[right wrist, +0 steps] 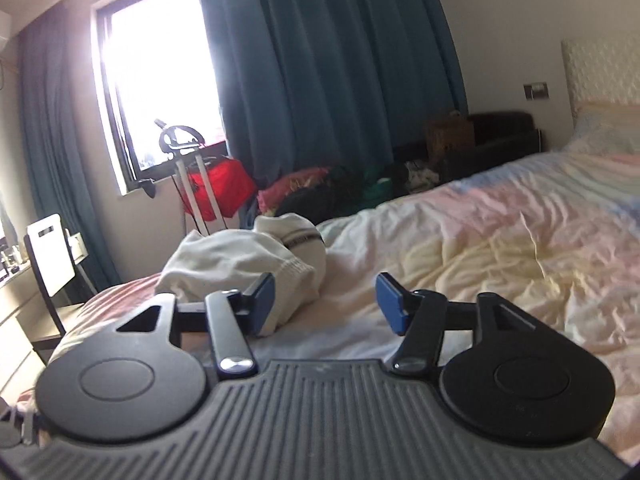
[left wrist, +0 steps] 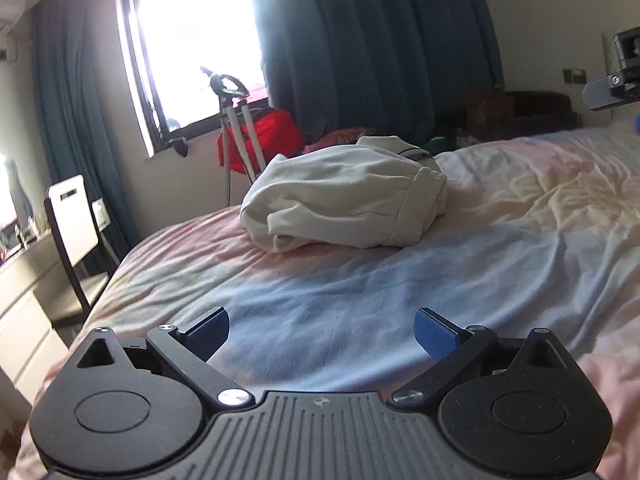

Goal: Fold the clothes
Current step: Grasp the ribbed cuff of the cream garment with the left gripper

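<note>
A crumpled white garment (left wrist: pixel 344 204) lies in a heap near the bed's far left edge; it also shows in the right wrist view (right wrist: pixel 244 264). My left gripper (left wrist: pixel 322 334) is open and empty, hovering above the bedsheet well short of the garment. My right gripper (right wrist: pixel 325 302) is open and empty, close to the garment, its left finger (right wrist: pixel 262 300) in front of the garment's near end. Part of the right gripper's body shows at the right edge of the left wrist view (left wrist: pixel 616 76).
The bed (left wrist: pixel 500 240) has a rumpled pastel sheet. A chair (left wrist: pixel 74 240) and white drawers stand left of the bed. A window, teal curtains (left wrist: pixel 380 40), a garment steamer (left wrist: pixel 236 120), a red bag and piled clothes lie beyond. A headboard (right wrist: pixel 600 72) is at right.
</note>
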`<action>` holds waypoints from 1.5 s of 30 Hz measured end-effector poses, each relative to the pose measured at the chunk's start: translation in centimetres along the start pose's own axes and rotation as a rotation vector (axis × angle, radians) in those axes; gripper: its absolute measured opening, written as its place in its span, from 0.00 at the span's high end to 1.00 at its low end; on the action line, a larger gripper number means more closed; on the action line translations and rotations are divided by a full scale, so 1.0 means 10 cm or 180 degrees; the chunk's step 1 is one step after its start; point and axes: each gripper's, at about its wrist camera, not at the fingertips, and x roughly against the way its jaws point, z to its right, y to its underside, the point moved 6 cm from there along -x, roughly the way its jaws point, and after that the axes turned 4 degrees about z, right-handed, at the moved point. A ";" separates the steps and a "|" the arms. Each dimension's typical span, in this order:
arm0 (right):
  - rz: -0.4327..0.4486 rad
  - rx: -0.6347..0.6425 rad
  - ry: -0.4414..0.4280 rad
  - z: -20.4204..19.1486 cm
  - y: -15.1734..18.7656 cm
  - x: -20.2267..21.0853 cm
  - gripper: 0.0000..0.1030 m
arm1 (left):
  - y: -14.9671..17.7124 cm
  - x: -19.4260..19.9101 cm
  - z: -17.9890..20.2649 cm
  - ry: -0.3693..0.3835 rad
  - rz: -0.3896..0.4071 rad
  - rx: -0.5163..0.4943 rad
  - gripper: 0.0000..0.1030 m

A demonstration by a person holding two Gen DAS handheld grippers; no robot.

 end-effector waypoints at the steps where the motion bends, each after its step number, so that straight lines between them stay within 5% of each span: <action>1: -0.0021 -0.0050 0.0044 0.06 0.05 -0.05 0.18 | -0.09 -0.21 0.11 0.0015 0.0016 -0.0071 0.03; 5: 0.0170 -0.0112 0.0169 0.21 0.09 -0.21 0.15 | -0.43 -1.09 0.61 0.0175 0.0054 -0.0302 0.03; 11: 0.0127 -0.0258 0.0323 0.47 0.15 -0.57 0.15 | -0.77 -2.12 1.44 0.0084 0.0346 -0.1053 0.03; 16: 0.0064 -0.0386 0.0473 0.62 0.25 -0.74 0.15 | -0.90 -2.72 1.66 -0.0578 0.0405 -0.1287 0.20; 19: 0.0034 -0.0356 0.0516 0.63 0.33 -0.82 0.15 | -0.99 -2.87 1.50 -0.0703 0.0368 -0.0936 0.28; 21: 0.0058 -0.0304 0.0565 0.60 0.40 -0.85 0.15 | -1.05 -2.79 1.38 -0.0718 0.0431 -0.0734 0.52; 25: -0.0007 -0.0352 0.0585 0.53 0.51 -0.87 0.15 | -1.22 -2.31 0.97 -0.0784 0.0700 -0.0453 0.71; 26: 0.0011 -0.0362 0.0561 0.49 0.52 -0.85 0.15 | -1.27 -2.18 0.82 -0.0836 0.0734 -0.0359 0.86; 27: 0.0033 -0.0346 0.0535 0.44 0.53 -0.83 0.15 | -1.32 -2.08 0.68 -0.0855 0.0742 -0.0263 0.90; 37: 0.0314 0.0222 0.0141 -0.06 0.58 -0.34 0.15 | -1.66 -0.40 -0.67 -0.0829 0.1034 0.0469 0.92; 42: 0.0439 0.0351 -0.0095 -0.24 0.47 -0.11 0.15 | -1.41 0.57 -1.25 -0.0615 0.1087 0.0861 0.93; 45: 0.0435 0.0428 -0.0226 -0.36 0.47 -0.02 0.15 | -0.98 0.97 -1.54 -0.0555 0.0945 0.0978 0.92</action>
